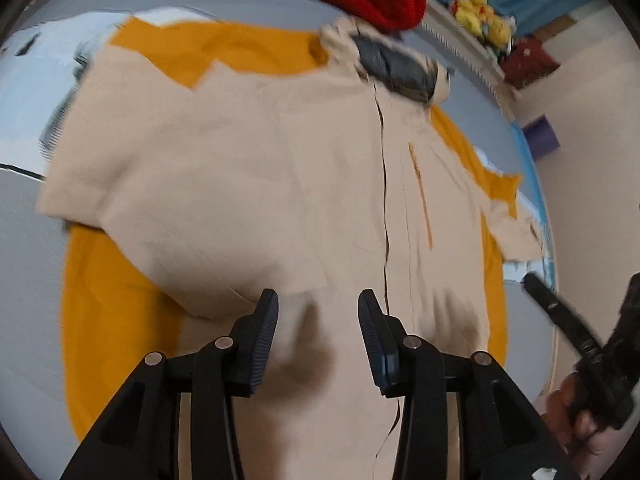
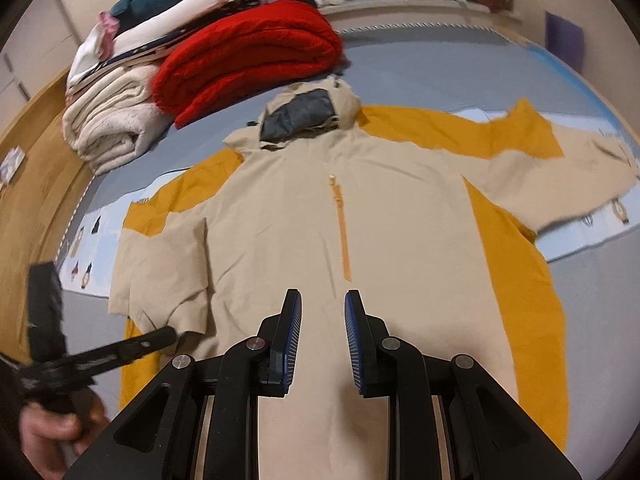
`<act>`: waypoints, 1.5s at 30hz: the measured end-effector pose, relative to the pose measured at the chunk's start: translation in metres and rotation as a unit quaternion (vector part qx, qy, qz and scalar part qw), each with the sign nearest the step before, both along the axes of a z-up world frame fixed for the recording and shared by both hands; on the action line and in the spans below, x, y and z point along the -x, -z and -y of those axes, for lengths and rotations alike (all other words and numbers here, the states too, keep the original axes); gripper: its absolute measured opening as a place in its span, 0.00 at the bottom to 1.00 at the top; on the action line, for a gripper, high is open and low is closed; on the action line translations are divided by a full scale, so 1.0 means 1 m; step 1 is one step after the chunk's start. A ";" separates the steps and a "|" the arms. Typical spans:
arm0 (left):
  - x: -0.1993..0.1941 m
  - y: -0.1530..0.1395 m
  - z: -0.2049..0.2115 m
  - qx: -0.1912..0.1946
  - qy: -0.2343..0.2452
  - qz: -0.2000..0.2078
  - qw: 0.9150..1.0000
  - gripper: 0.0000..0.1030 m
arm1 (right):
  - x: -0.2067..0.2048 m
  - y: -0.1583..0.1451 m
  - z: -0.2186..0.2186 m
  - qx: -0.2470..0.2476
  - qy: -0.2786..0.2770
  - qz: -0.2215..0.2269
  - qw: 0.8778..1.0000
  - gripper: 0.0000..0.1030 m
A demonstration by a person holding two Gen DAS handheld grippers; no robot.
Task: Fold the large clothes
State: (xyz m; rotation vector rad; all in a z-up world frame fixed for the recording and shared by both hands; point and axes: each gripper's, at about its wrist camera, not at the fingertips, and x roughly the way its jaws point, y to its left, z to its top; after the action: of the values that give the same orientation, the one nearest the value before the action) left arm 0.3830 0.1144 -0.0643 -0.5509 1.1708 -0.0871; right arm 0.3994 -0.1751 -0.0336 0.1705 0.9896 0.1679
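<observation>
Jacket (image 2: 360, 208), beige with orange panels, lies spread flat on the grey bed (image 2: 440, 72) just ahead of the fingers of both grippers, hood away from them; one sleeve (image 2: 160, 264) is already laid inward over the body, the other sleeve (image 2: 560, 168) is stretched out, so I judge the folding has only begun. Left gripper (image 1: 318, 308) and right gripper (image 2: 322, 308) both stand open and hold nothing. No brand or writing can be read.

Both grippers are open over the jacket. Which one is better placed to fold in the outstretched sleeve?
Right, probably. The outstretched sleeve lies on the right gripper side, while the left gripper sits by the opposite, bent sleeve.
</observation>
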 end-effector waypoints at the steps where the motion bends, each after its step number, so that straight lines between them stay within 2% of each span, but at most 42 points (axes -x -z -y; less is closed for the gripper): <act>1: -0.001 -0.005 -0.012 0.002 -0.016 0.010 1.000 0.37 | 0.000 0.001 -0.005 0.001 -0.007 0.007 1.000 0.23; 3: -0.001 -0.011 -0.034 0.005 -0.048 0.023 0.999 0.37 | -0.003 0.003 -0.015 0.002 -0.018 0.007 1.000 0.23; 5: -0.006 -0.005 -0.050 -0.007 -0.080 0.014 0.997 0.37 | -0.005 0.005 -0.022 -0.005 -0.025 0.010 1.000 0.23; 8: -0.011 0.017 -0.074 -0.019 -0.136 -0.032 0.990 0.39 | -0.007 0.006 -0.040 0.000 -0.044 0.020 0.999 0.23; 10: -0.009 0.032 -0.089 -0.003 -0.177 -0.064 0.982 0.42 | -0.008 0.009 -0.054 -0.004 -0.066 0.023 0.998 0.23; 13: -0.009 0.041 -0.099 0.012 -0.202 -0.087 0.976 0.48 | -0.010 0.013 -0.069 -0.014 -0.094 0.023 0.995 0.23; 15: -0.009 0.047 -0.099 0.023 -0.198 -0.093 0.976 0.49 | -0.011 0.016 -0.078 -0.019 -0.114 0.022 0.993 0.24; 17: -0.014 0.054 -0.095 0.054 -0.192 -0.099 0.975 0.47 | -0.013 0.019 -0.087 -0.022 -0.134 0.020 0.990 0.24; 18: -0.018 0.055 -0.091 0.061 -0.189 -0.098 0.975 0.44 | -0.013 0.021 -0.091 -0.021 -0.142 0.019 0.989 0.27; 19: -0.022 0.053 -0.087 0.061 -0.183 -0.092 0.977 0.30 | -0.014 0.023 -0.095 -0.020 -0.150 0.018 0.988 0.29; 20: -0.027 0.047 -0.082 0.059 -0.167 -0.078 0.981 0.22 | -0.015 0.026 -0.098 -0.018 -0.158 0.017 0.987 0.32; 23: -0.042 0.022 -0.059 0.048 -0.103 -0.016 0.993 0.17 | -0.017 0.031 -0.104 -0.021 -0.174 0.012 0.984 0.34; 25: -0.051 0.004 -0.038 0.058 -0.049 0.026 0.997 0.15 | -0.019 0.035 -0.108 -0.022 -0.187 0.007 0.982 0.34; 28: -0.061 -0.014 -0.011 0.120 0.026 0.065 0.990 0.15 | -0.021 0.038 -0.109 -0.038 -0.202 -0.002 0.979 0.35; 30: -0.061 -0.023 -0.003 0.140 0.051 0.084 0.985 0.17 | -0.022 0.039 -0.107 -0.052 -0.204 -0.006 0.978 0.36; 35: -0.060 -0.038 0.000 0.153 0.056 0.119 0.979 0.17 | -0.021 0.039 -0.105 -0.064 -0.205 -0.009 0.977 0.40; 38: -0.062 -0.041 -0.006 0.149 0.042 0.126 0.980 0.17 | -0.021 0.039 -0.106 -0.060 -0.202 -0.010 0.977 0.42; 41: -0.058 -0.037 -0.018 0.118 0.018 0.119 0.986 0.17 | -0.024 0.044 -0.104 -0.043 -0.186 -0.020 0.981 0.42; 44: -0.055 -0.035 -0.029 0.077 -0.017 0.115 0.990 0.17 | -0.034 0.060 -0.093 -0.014 -0.138 -0.052 0.989 0.42; 45: -0.053 -0.034 -0.034 0.063 -0.029 0.115 0.991 0.17 | -0.040 0.070 -0.083 -0.006 -0.106 -0.080 0.991 0.42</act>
State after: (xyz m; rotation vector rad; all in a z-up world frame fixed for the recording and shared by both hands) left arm 0.4356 0.1487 -0.0301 -0.6680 0.9288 -0.1716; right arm 0.4396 -0.0916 -0.1035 0.0905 1.1664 0.3599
